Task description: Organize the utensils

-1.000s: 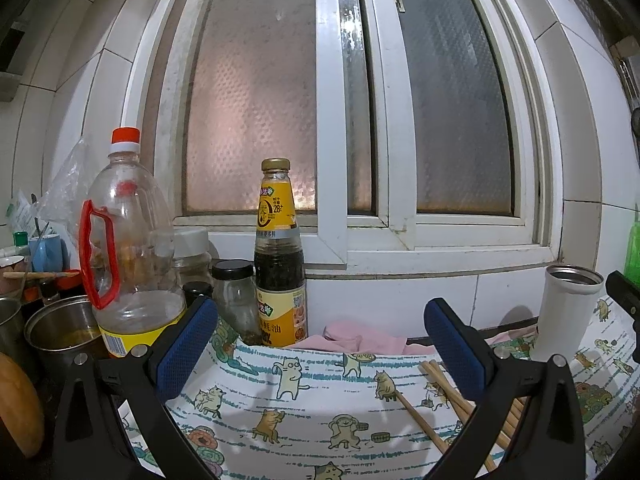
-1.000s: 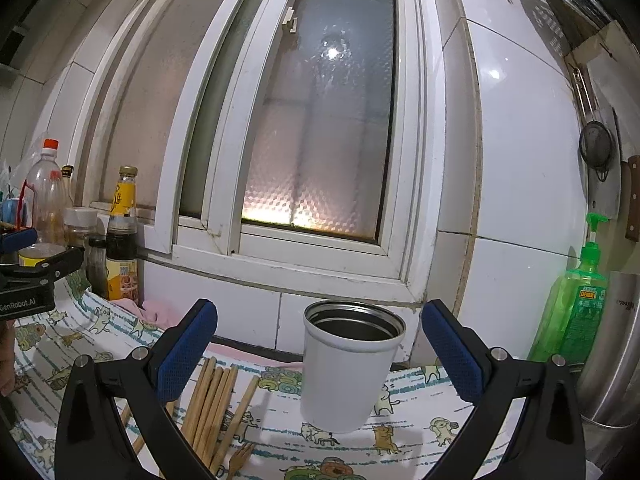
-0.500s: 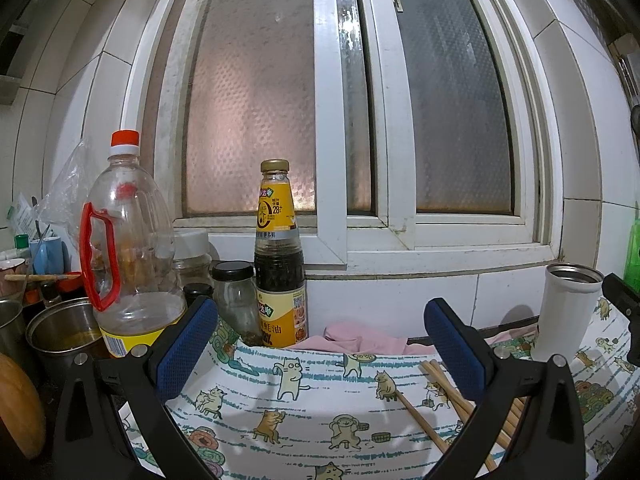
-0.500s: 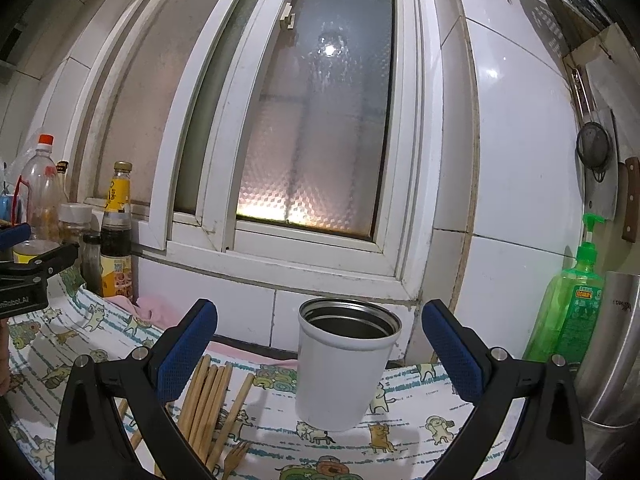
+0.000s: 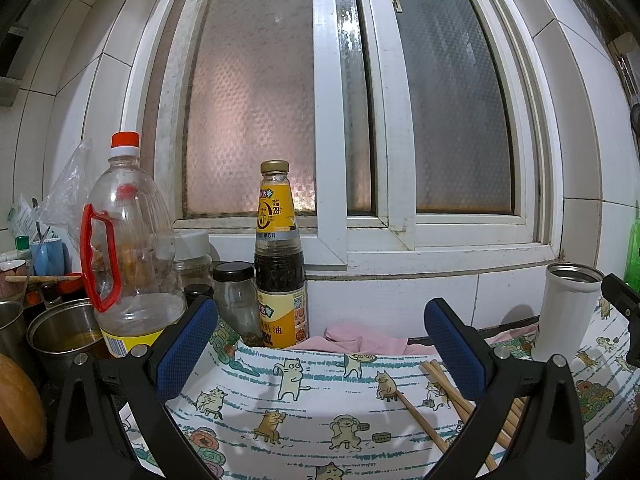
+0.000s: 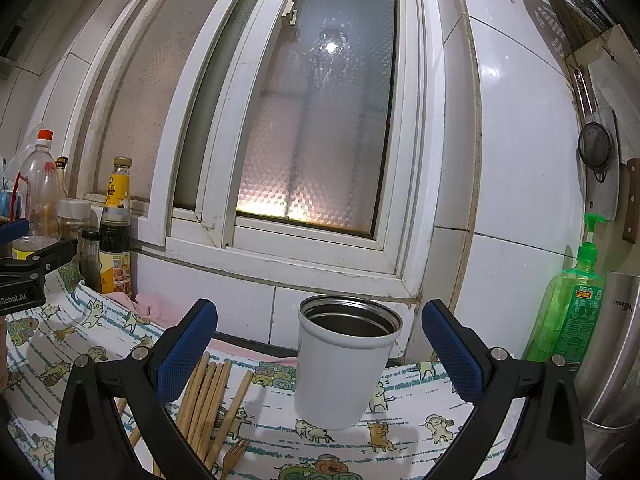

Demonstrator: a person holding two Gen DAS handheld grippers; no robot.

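Evidently both tools are idling: the left gripper [image 5: 320, 350] and right gripper [image 6: 319, 350] are hanging spread wide and empty above the cat-print cloth [image 5: 312, 396]. To start well, the right one should be sinking over the loose wooden chopsticks [image 6: 208, 396] lying just left of the upright white steel-lined cup [image 6: 344, 364], pinching them mid-length. Compared with a second ago, the right view is sitting slightly farther left; the left view is barely changing.

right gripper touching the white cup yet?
Apart. The right wrist view shows the right gripper open, with patterned cloth visible between each blue pad and the white cup.
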